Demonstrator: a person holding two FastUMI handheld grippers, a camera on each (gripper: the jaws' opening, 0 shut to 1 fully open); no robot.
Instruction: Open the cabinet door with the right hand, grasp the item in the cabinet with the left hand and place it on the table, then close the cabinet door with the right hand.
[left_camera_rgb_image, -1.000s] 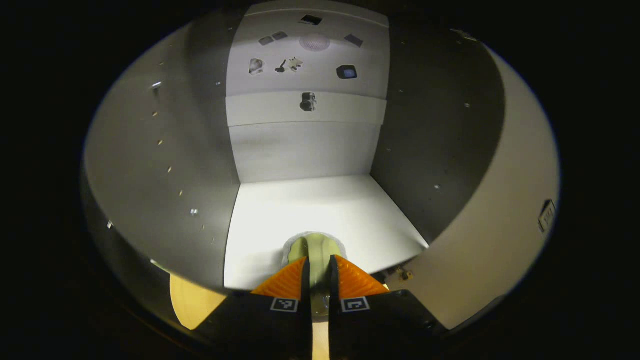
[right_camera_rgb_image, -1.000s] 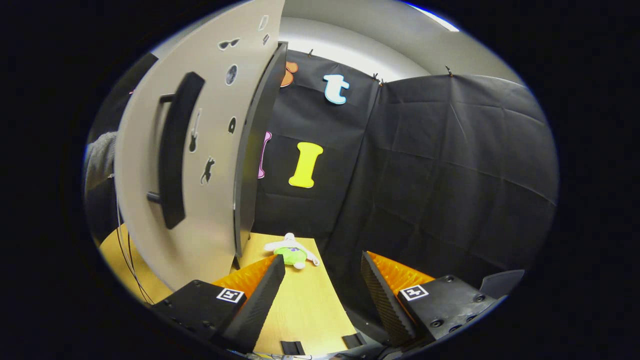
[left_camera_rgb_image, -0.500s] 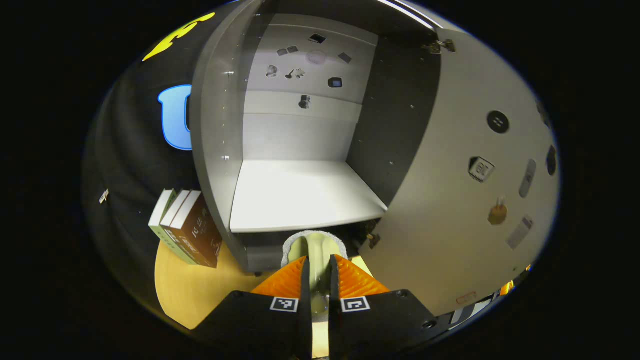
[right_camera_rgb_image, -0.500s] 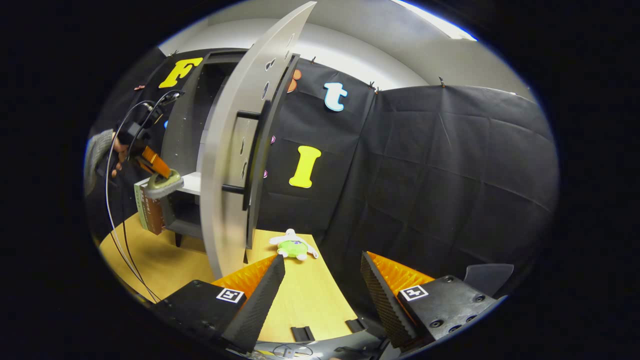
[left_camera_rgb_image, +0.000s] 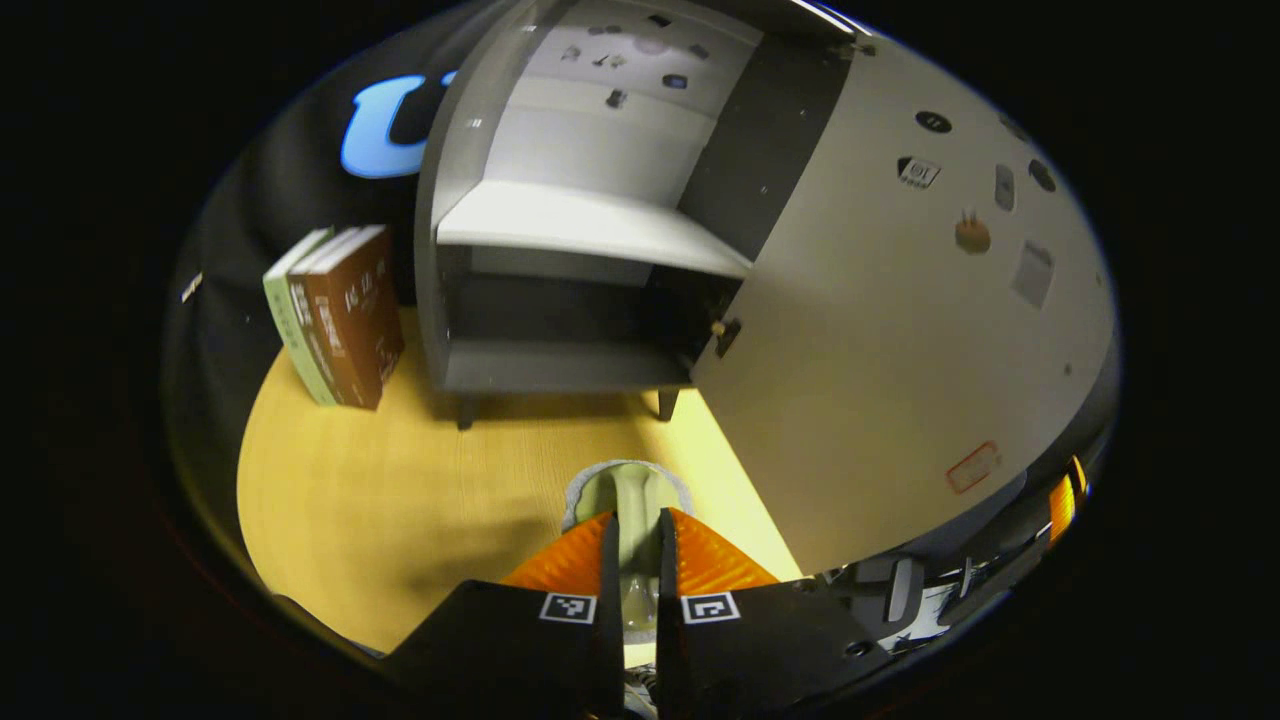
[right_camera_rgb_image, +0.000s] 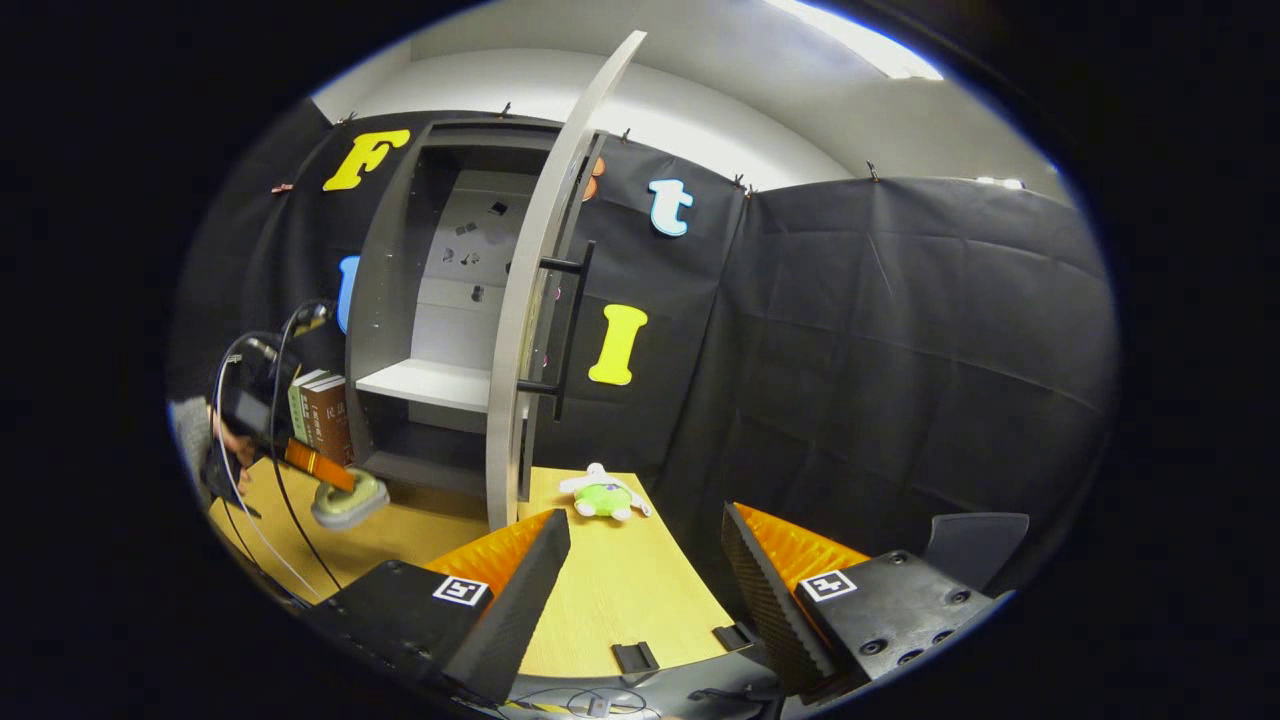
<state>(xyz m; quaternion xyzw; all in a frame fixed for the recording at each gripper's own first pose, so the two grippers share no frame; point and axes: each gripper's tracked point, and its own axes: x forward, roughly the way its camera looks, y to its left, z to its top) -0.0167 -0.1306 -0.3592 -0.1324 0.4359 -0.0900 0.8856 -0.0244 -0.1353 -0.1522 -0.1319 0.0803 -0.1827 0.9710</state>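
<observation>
Left tool (left_camera_rgb_image: 637, 540) pinches the item (left_camera_rgb_image: 628, 492), a pale green rounded thing with a grey rim, both fingers pressed on it. In the right gripper view the item (right_camera_rgb_image: 349, 503) hangs just above the bench (right_camera_rgb_image: 600, 610), in front of the cabinet (right_camera_rgb_image: 400, 300) and low to its left, not clearly touching the wood. A hand (right_camera_rgb_image: 225, 450) holds that left tool (right_camera_rgb_image: 322, 470) with cables trailing. Cabinet door (right_camera_rgb_image: 540, 290) stands wide open, edge-on, its black handle (right_camera_rgb_image: 568, 330) on the outer face. White shelf (left_camera_rgb_image: 590, 222) inside the cabinet is bare. Books (left_camera_rgb_image: 335, 312) stand left of the cabinet, leaning on the cloth wall. Green-and-white plush toy (right_camera_rgb_image: 603, 493) lies on the bench right of the cabinet door. Right tool (right_camera_rgb_image: 640, 570) is spread wide, holding nothing, well in front of the cabinet.
</observation>
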